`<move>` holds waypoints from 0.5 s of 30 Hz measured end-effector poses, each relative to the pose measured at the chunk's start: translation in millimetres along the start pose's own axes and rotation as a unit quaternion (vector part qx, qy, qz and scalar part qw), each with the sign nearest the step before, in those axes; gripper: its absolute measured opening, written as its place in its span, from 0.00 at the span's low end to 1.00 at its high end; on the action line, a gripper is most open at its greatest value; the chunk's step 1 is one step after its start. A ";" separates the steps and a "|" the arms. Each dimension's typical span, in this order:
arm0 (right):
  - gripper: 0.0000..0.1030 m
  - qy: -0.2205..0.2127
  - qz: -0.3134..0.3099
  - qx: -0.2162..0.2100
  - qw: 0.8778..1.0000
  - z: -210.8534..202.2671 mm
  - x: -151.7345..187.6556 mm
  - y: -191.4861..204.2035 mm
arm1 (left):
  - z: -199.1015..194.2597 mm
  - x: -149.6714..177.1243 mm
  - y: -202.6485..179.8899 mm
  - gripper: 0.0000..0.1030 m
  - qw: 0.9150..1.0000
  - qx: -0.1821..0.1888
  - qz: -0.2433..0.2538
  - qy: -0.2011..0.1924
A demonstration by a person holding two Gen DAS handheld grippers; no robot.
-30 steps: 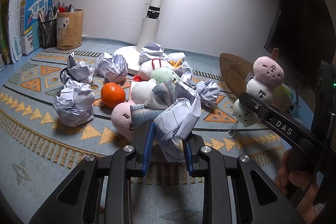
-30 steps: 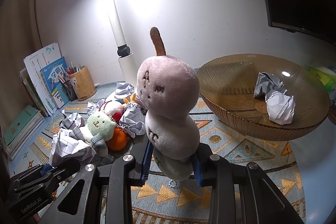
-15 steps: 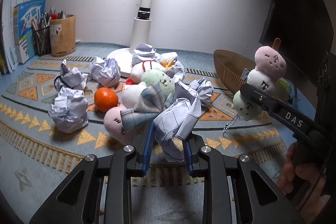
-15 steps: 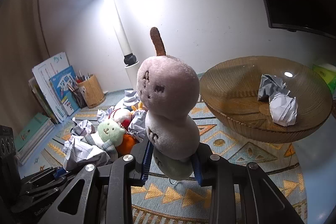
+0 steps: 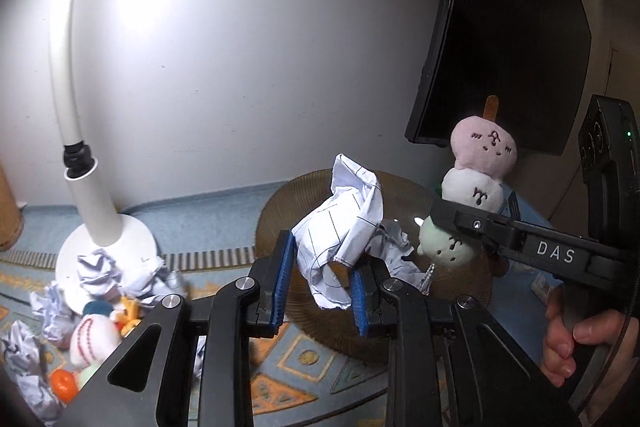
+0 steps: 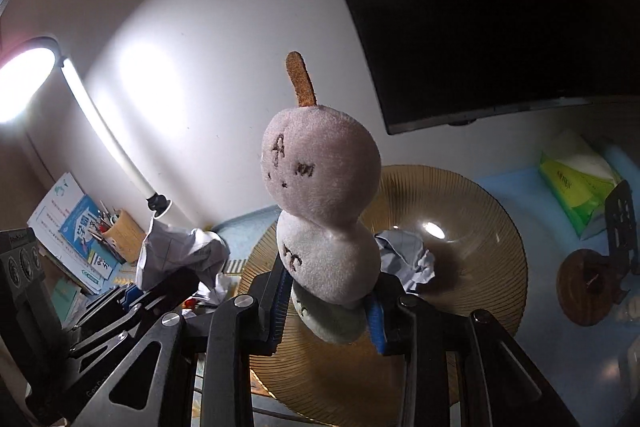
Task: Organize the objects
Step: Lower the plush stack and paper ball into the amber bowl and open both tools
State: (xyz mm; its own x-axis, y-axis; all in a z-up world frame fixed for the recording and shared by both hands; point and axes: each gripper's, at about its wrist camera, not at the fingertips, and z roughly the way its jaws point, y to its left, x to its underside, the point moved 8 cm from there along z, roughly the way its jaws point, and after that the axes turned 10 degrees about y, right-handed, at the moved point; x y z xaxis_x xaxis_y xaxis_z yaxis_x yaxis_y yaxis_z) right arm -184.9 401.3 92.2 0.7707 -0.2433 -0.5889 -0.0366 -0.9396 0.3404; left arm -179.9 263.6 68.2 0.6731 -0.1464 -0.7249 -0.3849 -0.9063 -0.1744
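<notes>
My left gripper (image 5: pixel 320 267) is shut on a crumpled lined paper ball (image 5: pixel 344 223) and holds it above the near-left rim of the brown ribbed bowl (image 5: pixel 460 283). My right gripper (image 6: pixel 328 291) grips a three-ball plush skewer (image 6: pixel 320 163) of pink, white and green balls. Its pads press on the lower balls while its jaws are opening slightly. The plush hangs over the bowl (image 6: pixel 472 211), where crumpled paper (image 6: pixel 408 259) lies. In the left wrist view the plush (image 5: pixel 480 155) shows at right, with a hand on the handle.
A white lamp (image 5: pixel 92 203) stands left of the bowl. Paper balls, plush toys (image 5: pixel 92 331) and an orange (image 5: pixel 64 383) lie around its base. A dark monitor (image 5: pixel 500 47) is behind. A tissue pack (image 6: pixel 576 195), a wooden stand (image 6: pixel 588 279), a pen cup (image 6: pixel 120 231) and books (image 6: pixel 76 223) line the edges.
Both grippers have risen and swung right from the pile on the mat to above the bowl. The left still carries the paper ball and the right the plush skewer.
</notes>
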 end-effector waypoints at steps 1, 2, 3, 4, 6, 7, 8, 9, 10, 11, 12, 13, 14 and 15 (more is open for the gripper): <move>0.53 0.017 0.001 0.006 1.000 6.9 1.1 -4.6 | 11.7 -0.9 -4.3 0.26 1.000 0.004 0.003 0.007; 1.00 0.024 -0.001 0.016 1.000 11.6 1.1 -8.1 | 23.1 -0.7 -6.4 0.32 1.000 0.008 0.001 0.020; 1.00 0.013 0.001 0.044 0.999 11.4 0.9 -15.2 | 34.4 1.6 -7.4 0.65 0.999 0.015 -0.004 0.044; 1.00 -0.009 0.004 0.049 0.999 7.6 -1.9 -20.1 | 41.2 4.1 -3.9 0.98 0.998 0.011 -0.016 0.058; 1.00 -0.020 0.016 0.040 0.999 2.4 -4.1 -24.7 | 36.8 5.1 2.0 1.00 0.999 -0.007 -0.017 0.047; 1.00 -0.022 0.024 0.031 0.999 0.3 -4.5 -24.8 | 31.5 4.9 4.5 1.00 0.999 -0.009 -0.014 0.044; 1.00 -0.025 0.030 0.022 0.999 -1.6 -4.4 -23.2 | 25.6 5.0 8.0 1.00 0.999 -0.013 -0.013 0.047; 1.00 -0.027 0.032 0.018 0.999 -3.4 -3.7 -19.9 | 19.3 5.1 11.8 0.99 0.999 -0.018 -0.015 0.047; 1.00 -0.029 0.031 0.020 0.999 -6.0 -3.1 -13.9 | 11.4 5.4 16.0 0.99 0.999 -0.024 -0.016 0.045; 1.00 -0.034 0.026 0.024 0.999 -11.0 -1.9 -6.5 | 2.8 5.2 19.3 0.99 0.999 -0.029 -0.014 0.042; 1.00 -0.038 0.019 0.024 0.999 -15.5 -2.3 2.8 | -6.4 3.9 22.9 0.99 0.999 -0.033 -0.013 0.039; 1.00 -0.043 0.009 0.024 0.999 -18.5 -1.0 13.3 | -18.5 5.7 24.9 0.99 0.999 -0.037 -0.010 0.035; 1.00 -0.046 -0.001 0.024 0.999 -22.8 0.0 25.4 | -29.4 3.7 29.0 0.99 0.999 -0.043 -0.008 0.030; 1.00 -0.047 -0.010 0.023 0.999 -27.3 2.3 35.7 | -43.3 3.4 33.2 0.99 0.998 -0.051 -0.006 0.022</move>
State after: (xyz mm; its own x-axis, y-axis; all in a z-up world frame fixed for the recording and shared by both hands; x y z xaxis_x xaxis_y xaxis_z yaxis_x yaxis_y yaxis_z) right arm -167.1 373.8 123.0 0.7085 -0.2440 -0.6622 -0.0530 -0.9541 0.2949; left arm -163.0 215.9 88.8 0.7056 -0.1508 -0.6924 -0.3122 -0.9433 -0.1127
